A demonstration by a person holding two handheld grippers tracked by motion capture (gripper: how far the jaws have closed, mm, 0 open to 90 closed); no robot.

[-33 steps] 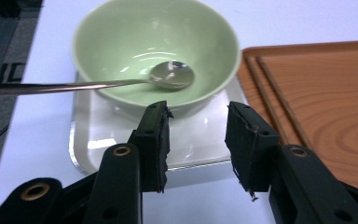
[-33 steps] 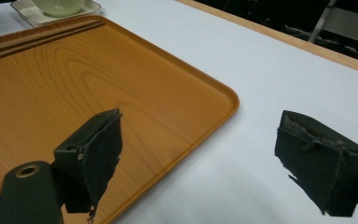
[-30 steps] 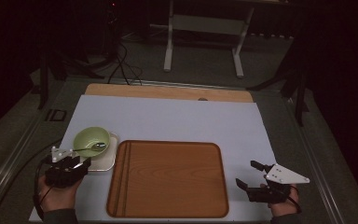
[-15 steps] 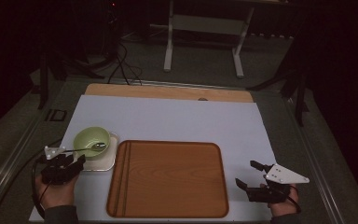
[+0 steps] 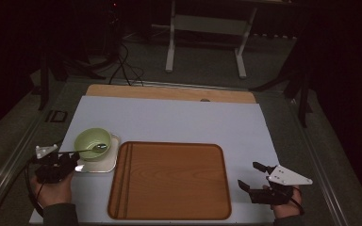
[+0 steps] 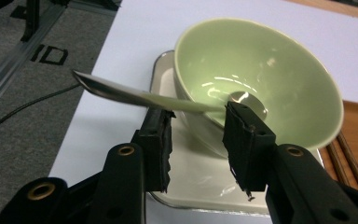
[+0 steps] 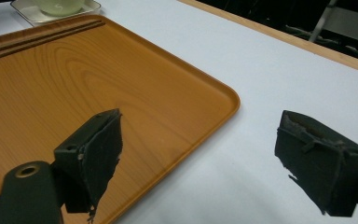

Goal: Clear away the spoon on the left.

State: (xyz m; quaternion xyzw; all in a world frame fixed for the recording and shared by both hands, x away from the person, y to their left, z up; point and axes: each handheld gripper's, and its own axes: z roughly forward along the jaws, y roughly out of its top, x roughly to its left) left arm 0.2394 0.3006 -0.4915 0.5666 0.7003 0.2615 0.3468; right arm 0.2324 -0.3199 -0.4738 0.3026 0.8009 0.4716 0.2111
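Fingers (image 6: 156, 140) of the left gripper (image 6: 198, 140) have just been closing, part open beneath a metal spoon (image 6: 135, 95) handle, not gripping it. Its glossy bowl end lies in a pale green bowl (image 6: 279, 74) on a white plate (image 6: 191, 182), cut off below. Right gripper (image 7: 200, 158) gapes wide beside the wooden tray (image 7: 74, 79).

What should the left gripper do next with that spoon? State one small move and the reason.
Probably ease the left gripper forward and finish closing on the spoon. Its jaws have just been closing and now straddle the handle, with a gap beside the pads, so nothing is gripped. The spoon's head lies in the green bowl on the small white tray, its handle jutting out over the rim.
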